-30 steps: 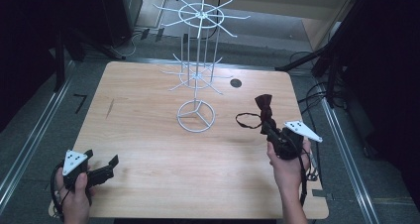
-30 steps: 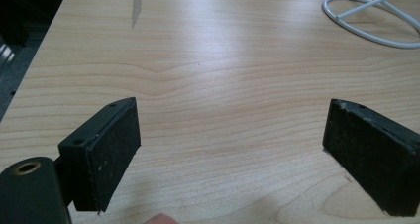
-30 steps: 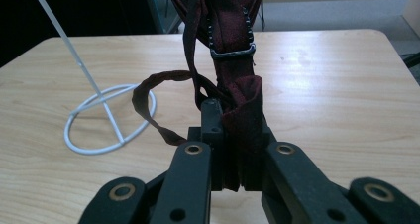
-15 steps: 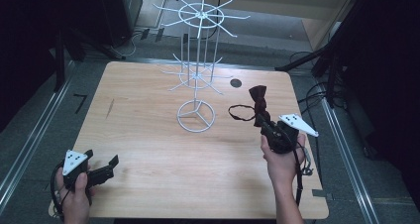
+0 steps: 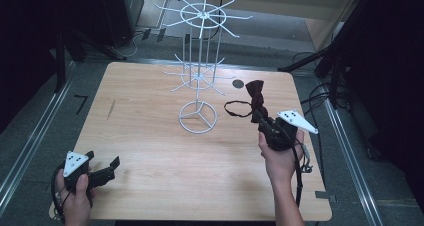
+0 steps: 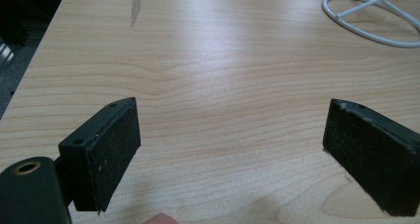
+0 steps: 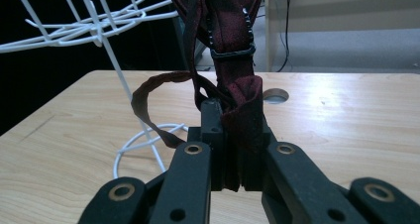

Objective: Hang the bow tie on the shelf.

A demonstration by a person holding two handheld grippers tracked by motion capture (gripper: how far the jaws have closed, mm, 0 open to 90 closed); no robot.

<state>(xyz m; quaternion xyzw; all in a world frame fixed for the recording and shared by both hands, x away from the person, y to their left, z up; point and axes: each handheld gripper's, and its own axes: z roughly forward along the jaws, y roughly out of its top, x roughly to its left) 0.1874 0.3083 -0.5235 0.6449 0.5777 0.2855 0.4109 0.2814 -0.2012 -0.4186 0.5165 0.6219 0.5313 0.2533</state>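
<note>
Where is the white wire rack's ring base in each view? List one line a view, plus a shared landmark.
High view: ring base at table centre.
Left gripper view: top right corner.
Right gripper view: lower left, behind the bow tie strap.
Shared landmark: wooden table.

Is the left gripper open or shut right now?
Open: the left gripper's fingers stand wide apart, bare wooden table between them.

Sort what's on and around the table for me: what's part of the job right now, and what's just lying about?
In play:
- dark red bow tie, clamped in the right gripper, strap loop hanging free
- white wire display rack, standing mid-table, probably where the tie goes
- left gripper, open, near the table's front left corner

Lying about:
- round cable hole in the tabletop
- cables on the floor
</note>
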